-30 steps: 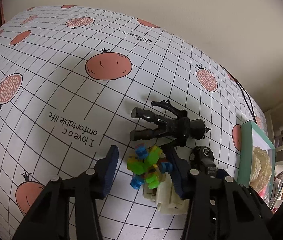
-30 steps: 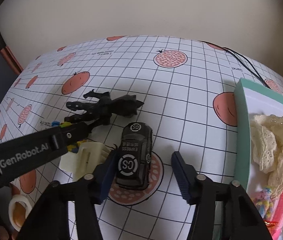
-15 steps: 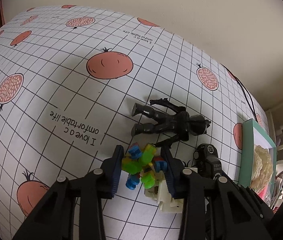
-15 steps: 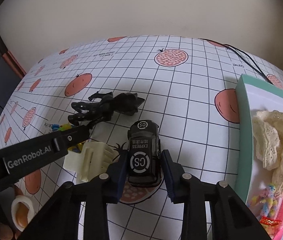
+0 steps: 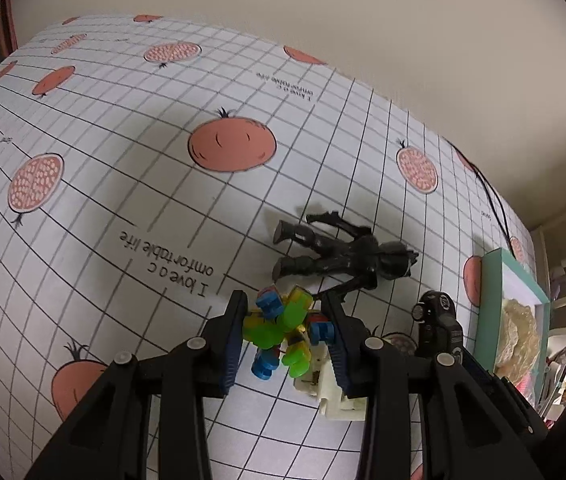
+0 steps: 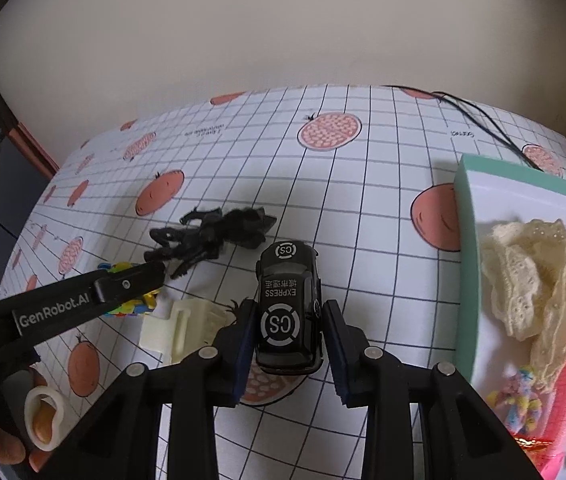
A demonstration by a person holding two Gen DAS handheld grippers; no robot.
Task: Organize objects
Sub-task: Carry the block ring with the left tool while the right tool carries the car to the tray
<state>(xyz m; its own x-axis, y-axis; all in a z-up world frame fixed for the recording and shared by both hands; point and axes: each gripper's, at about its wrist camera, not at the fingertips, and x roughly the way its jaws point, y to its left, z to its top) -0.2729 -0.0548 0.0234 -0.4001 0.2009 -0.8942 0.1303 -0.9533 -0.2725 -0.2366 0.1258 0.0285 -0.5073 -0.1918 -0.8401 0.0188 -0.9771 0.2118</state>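
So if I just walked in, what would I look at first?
Probably the bright bundle of colourful plastic pieces, squeezed between the left gripper pads. Next, the black toy car marked EXPRESS, pinched in the right gripper. Behind both lies a black action figure on the fruit-print tablecloth.

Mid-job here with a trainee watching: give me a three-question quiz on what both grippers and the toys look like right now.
1. True or false: the left gripper is shut on the colourful block toy.
2. What sits between the fingers of the right gripper? A) the black toy car B) the black action figure C) the cream plastic piece
3. Fill in: the cream lace lies in the ____-rimmed box.

Key: 1 true; 2 A; 3 teal.
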